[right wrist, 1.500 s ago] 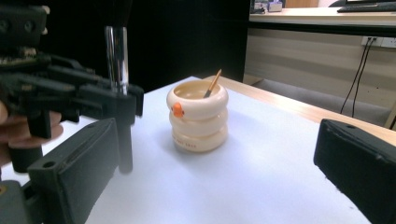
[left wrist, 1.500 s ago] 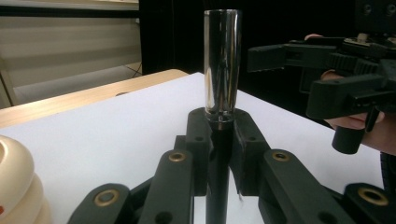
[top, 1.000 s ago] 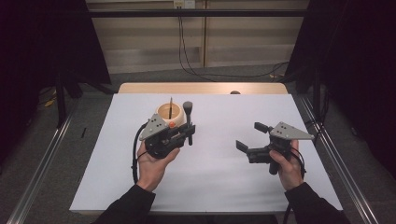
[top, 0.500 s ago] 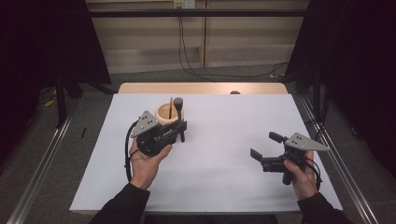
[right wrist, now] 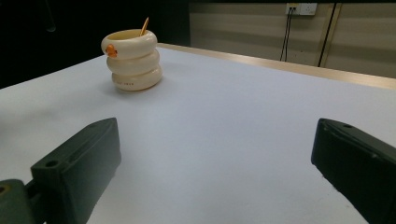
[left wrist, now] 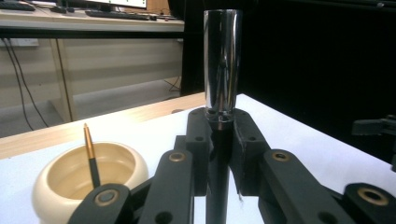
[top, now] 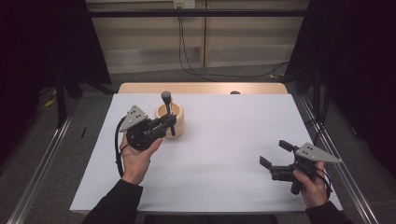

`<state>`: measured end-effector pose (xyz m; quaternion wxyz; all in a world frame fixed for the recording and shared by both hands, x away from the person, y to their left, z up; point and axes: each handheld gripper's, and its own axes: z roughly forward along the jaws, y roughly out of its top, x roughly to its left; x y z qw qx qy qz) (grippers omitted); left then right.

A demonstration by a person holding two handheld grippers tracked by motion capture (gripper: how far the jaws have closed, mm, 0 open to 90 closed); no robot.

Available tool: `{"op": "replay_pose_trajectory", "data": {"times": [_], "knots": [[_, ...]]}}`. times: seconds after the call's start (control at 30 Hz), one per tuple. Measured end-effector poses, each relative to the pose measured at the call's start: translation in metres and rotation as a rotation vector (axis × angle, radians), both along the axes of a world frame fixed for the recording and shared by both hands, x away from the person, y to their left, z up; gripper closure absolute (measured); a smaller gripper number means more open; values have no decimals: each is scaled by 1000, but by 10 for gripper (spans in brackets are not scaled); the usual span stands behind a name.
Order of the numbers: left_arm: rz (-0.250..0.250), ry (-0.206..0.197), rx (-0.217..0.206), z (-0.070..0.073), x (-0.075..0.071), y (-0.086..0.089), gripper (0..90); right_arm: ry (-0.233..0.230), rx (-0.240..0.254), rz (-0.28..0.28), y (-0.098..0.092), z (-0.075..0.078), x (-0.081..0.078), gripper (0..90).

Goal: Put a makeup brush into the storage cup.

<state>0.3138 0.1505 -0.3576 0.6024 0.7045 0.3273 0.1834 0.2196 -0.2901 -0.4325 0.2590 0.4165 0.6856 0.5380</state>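
At the desk's [top: 210, 186] far left, the left hand-held gripper [top: 169, 125] clamps an upright black pen [top: 168, 112] just beside the cream holder's [top: 180, 122] rim; the right hand-held gripper [top: 275, 156] gapes empty, well apart.

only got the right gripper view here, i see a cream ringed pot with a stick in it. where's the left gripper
Observer: The left gripper is right beside the pot in the high view, shut on a dark brush-like tool.
Operator: which way is the tool standing
Observer: Upright in the left gripper view, its thick glossy end on top above the jaws.
Operator: what's the stick in the pot
Observer: A thin pen-like stick, gold upper part and black lower part, leaning inside the pot.
Operator: and my own gripper from above
Observer: The right gripper is open, low over the white table, far right of the pot.
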Motion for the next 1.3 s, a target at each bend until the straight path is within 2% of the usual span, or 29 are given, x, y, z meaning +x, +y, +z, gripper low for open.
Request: {"op": "replay_pose_trajectory", "data": {"times": [0.13,0.23,0.27,0.33,0.37,0.43,0.53,0.57,0.7,0.77,0.8,0.93,1.03,1.07,1.13,1.3], "knots": [[14,1,-11,0,4,3,795,3,-1,-5,-3,-2,-6,17],[1,2,-18,1,8,4,795,19,10,-2,-7,-5,-8,27],[1,2,6,2,7,4,795,13,1,-13,-8,-5,-9,27],[-6,-14,18,4,7,2,795,15,5,-23,-11,-6,-12,20],[-8,-8,2,5,8,1,795,10,4,-27,-12,-7,-13,20],[-8,-12,7,6,10,1,795,5,8,-33,-14,-8,-16,17],[16,-12,10,7,17,3,795,0,5,-38,-16,-10,-18,16],[23,-8,-1,6,20,3,795,0,5,-37,-16,-10,-18,17],[18,-21,38,4,34,4,795,2,3,-33,-15,-12,-18,14],[22,-13,40,3,40,3,795,4,-1,-22,-15,-12,-17,14],[15,-4,34,1,43,2,795,8,5,-21,-15,-13,-17,14],[33,-8,23,-1,54,2,795,6,3,-12,-15,-13,-17,14],[54,-6,23,-4,60,0,795,7,9,-9,-15,-13,-17,14],[46,-2,37,-5,63,1,795,7,16,-12,-15,-13,-17,14],[56,-4,20,-6,67,-1,795,3,22,-13,-15,-13,-17,14],[72,-11,53,-8,78,-4,795,-3,21,-11,-15,-13,-17,14]]}}
